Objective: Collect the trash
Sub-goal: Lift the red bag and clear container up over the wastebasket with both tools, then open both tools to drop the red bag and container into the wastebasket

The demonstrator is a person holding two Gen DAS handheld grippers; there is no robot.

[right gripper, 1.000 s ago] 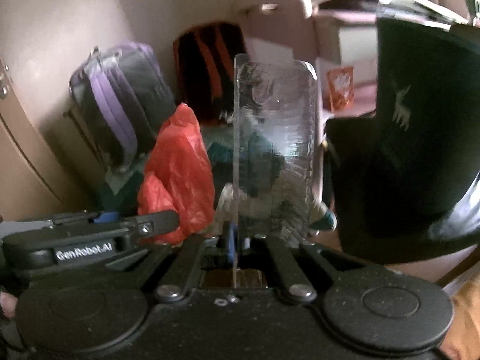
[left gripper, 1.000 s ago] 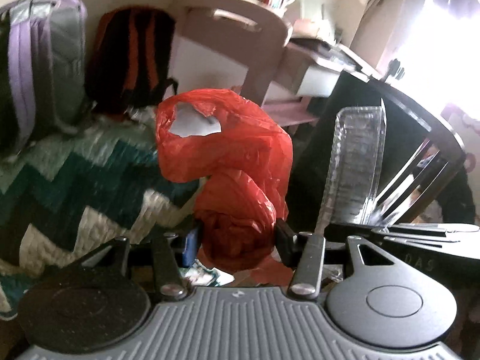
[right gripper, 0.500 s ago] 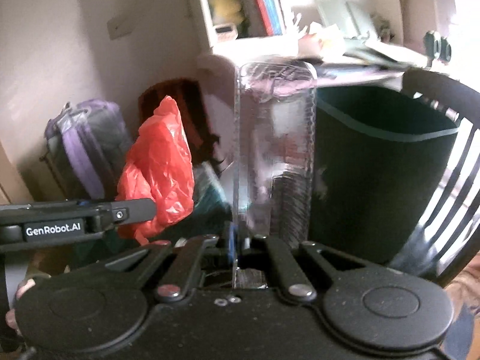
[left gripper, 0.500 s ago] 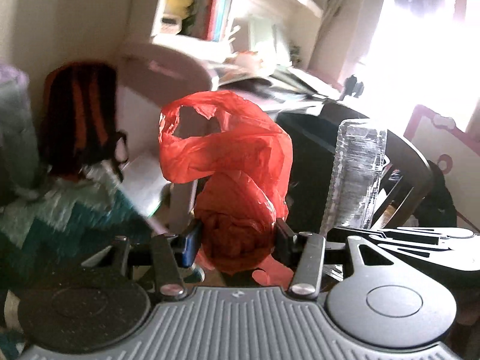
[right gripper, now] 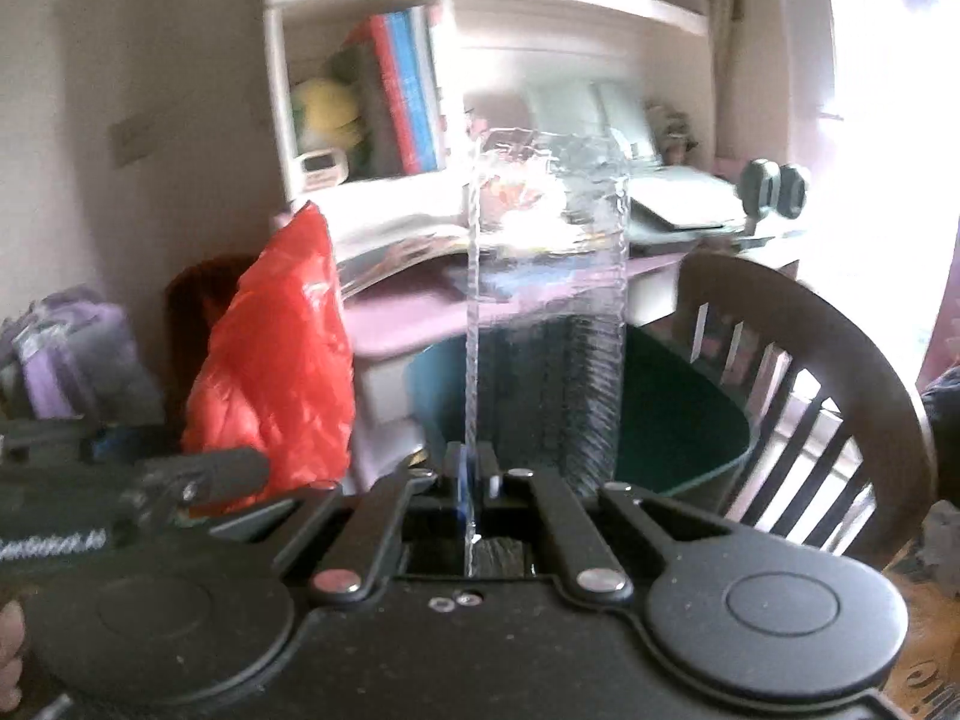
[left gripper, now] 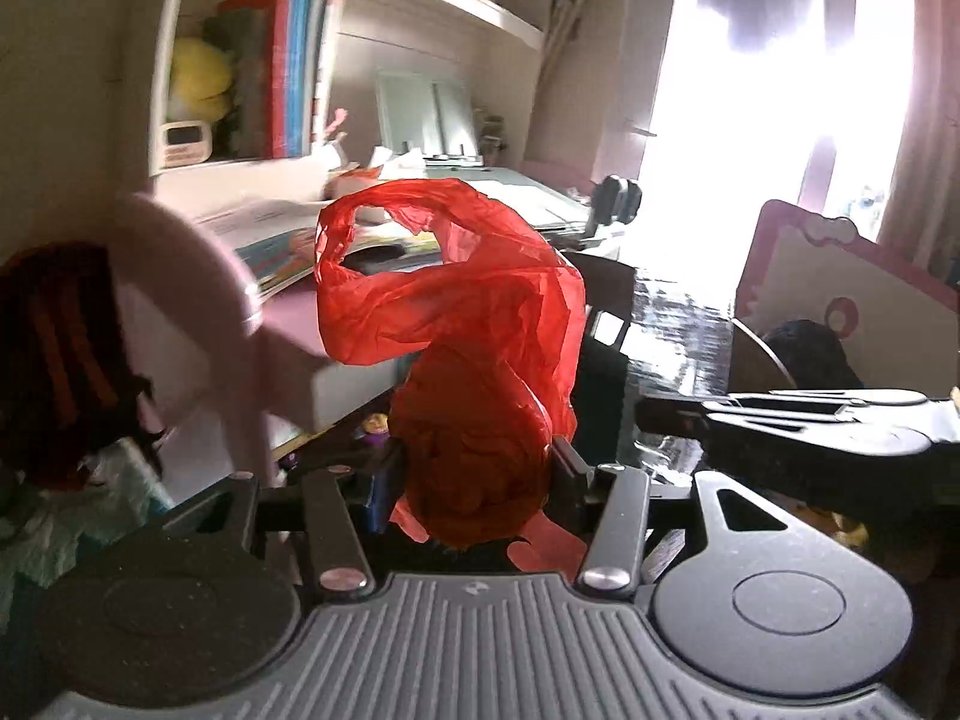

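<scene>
My left gripper [left gripper: 474,468] is shut on a crumpled red plastic bag [left gripper: 474,348], which stands up between its fingers. The bag also shows at the left of the right wrist view [right gripper: 276,372]. My right gripper [right gripper: 474,480] is shut on the edge of a clear plastic container [right gripper: 546,312], held upright. Behind and below the container is a dark green bin [right gripper: 678,414], its open mouth toward me. In the left wrist view the right gripper's body [left gripper: 810,420] sits to the right of the bag.
A dark wooden chair [right gripper: 810,360] stands right of the bin. A pink desk [right gripper: 408,318] with open books and a white shelf [right gripper: 372,84] lie behind. Backpacks [right gripper: 66,354] sit at the far left. A bright window [left gripper: 780,120] is at the right.
Both grippers have risen and tilted up, still holding the bag and the container. The bedspread dropped from view; the desk, the shelf and the bin's open mouth came in.
</scene>
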